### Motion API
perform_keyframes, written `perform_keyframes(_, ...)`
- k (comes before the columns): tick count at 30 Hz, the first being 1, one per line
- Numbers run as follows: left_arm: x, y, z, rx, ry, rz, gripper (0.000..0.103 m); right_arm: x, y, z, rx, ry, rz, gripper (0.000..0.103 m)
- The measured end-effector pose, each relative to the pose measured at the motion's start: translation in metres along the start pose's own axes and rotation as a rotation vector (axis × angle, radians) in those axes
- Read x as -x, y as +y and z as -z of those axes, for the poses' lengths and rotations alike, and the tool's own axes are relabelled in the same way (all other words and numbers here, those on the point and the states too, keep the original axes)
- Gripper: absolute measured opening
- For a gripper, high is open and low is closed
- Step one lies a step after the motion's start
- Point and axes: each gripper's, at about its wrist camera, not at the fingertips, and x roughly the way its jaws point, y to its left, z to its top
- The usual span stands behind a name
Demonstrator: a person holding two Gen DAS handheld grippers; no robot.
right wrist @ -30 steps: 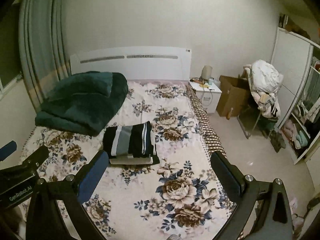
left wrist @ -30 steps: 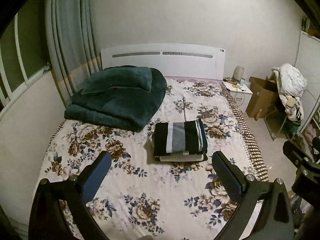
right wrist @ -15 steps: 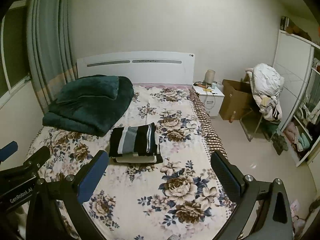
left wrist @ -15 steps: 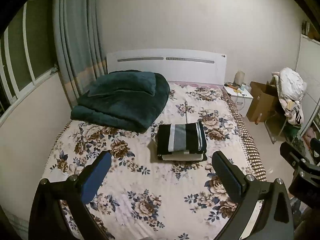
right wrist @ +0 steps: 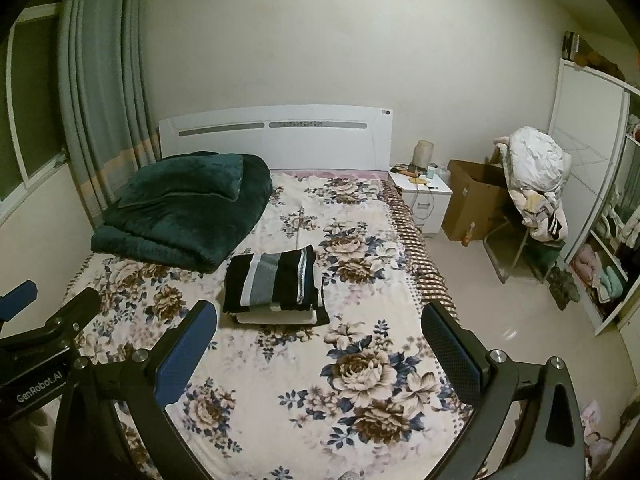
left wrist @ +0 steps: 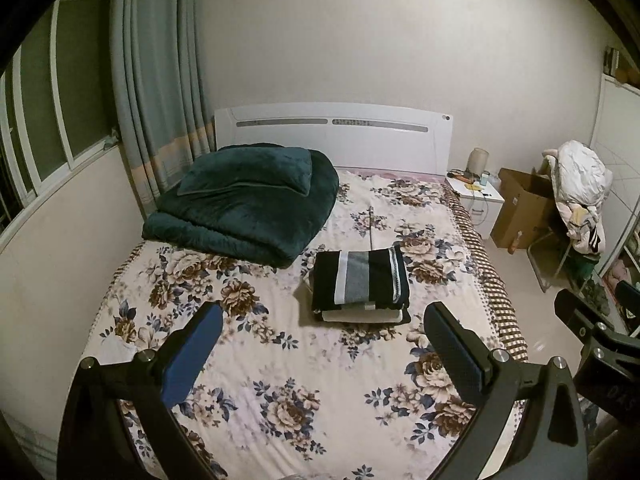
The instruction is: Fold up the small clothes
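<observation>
The folded black garment with white and grey stripes [left wrist: 361,280] lies flat on top of a small stack, a pale folded piece [left wrist: 362,315] showing under its near edge, and the stack sits about mid-way along the bed with the cream floral sheet [left wrist: 304,380], slightly right of its centre line in my left view. Both my tongs hang above the near end of the bed, well apart from the stack. My left tongs [left wrist: 322,340] are spread wide, blue-padded finger on the left and black-padded finger on the right, with nothing between them but the sheet below. My right tongs [right wrist: 318,338] are spread just as wide and hold nothing either; in that view the stack [right wrist: 276,282] lies far of the left finger. The edge of my left tongs shows at the left border of the right view, and part of my right tongs [left wrist: 592,332] at the right border of the left view. Far-left of the stack a thick dark green folded quilt [left wrist: 244,204] with a matching pillow on it rests near the white headboard [left wrist: 332,136]. Right of the bed stand a white bedside cabinet [right wrist: 424,196], a brown cardboard box [right wrist: 472,200] and a chair heaped with pale clothes [right wrist: 534,184]. Grey-blue curtains [left wrist: 156,80] hang at the far left.
</observation>
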Motion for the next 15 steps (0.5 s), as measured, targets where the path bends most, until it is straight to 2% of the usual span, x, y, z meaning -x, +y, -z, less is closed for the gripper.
perform_keyframes(15,0.0094,-0.0033,0.001,-0.001,-0.006,0.005,0.103,0.0055,-0.0016,-0.0004,0.0,-0.004,-0.005,0.103)
